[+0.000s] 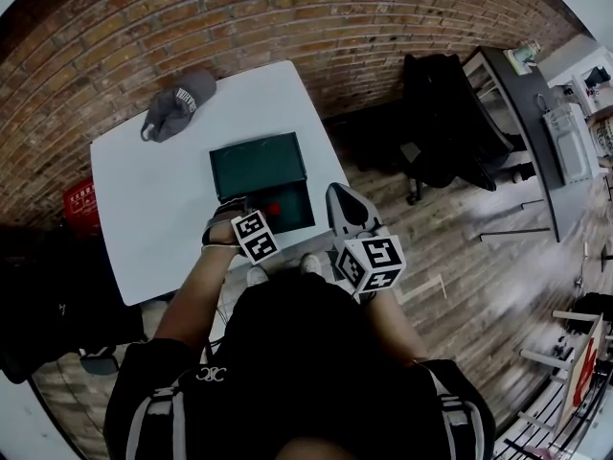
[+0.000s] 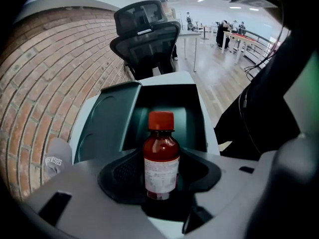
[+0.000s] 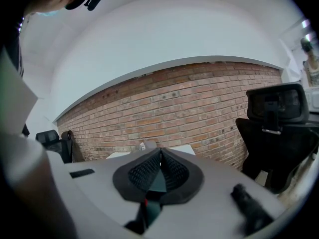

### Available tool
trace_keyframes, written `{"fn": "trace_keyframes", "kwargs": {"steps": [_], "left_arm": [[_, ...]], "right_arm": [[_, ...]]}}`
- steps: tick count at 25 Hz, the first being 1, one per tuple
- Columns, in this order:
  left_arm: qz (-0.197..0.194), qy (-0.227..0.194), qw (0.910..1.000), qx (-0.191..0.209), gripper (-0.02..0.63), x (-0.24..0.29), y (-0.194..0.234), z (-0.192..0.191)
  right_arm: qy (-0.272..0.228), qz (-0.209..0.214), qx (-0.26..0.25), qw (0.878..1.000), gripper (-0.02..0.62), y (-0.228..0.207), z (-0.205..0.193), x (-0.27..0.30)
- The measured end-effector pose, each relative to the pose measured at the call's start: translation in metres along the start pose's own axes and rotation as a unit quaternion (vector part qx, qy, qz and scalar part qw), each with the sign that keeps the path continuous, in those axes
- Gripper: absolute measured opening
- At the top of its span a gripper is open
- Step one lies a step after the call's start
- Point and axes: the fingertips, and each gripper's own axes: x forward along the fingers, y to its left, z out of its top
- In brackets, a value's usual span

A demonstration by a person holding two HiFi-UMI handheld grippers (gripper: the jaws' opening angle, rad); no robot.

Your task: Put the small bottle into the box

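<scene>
The left gripper (image 2: pixel 160 179) is clamped on the small brown bottle (image 2: pixel 161 156) with the red cap, holding it upright between its pads right over the open dark green box (image 2: pixel 192 116) ahead on the white counter (image 1: pixel 153 195), while the right gripper (image 3: pixel 159 171) hangs off to the side, jaws together and empty.

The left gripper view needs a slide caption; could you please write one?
Left gripper holds a small brown bottle, red cap up, over the open dark box.
</scene>
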Motion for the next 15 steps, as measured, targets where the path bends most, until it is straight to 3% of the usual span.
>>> {"fn": "trace_keyframes", "kwargs": {"steps": [15], "left_arm": [[-0.022, 0.035, 0.999, 0.016, 0.227, 0.023, -0.011, -0.009]], "right_arm": [[0.011, -0.01, 0.0, 1.0, 0.029, -0.006, -0.008, -0.007]]}}
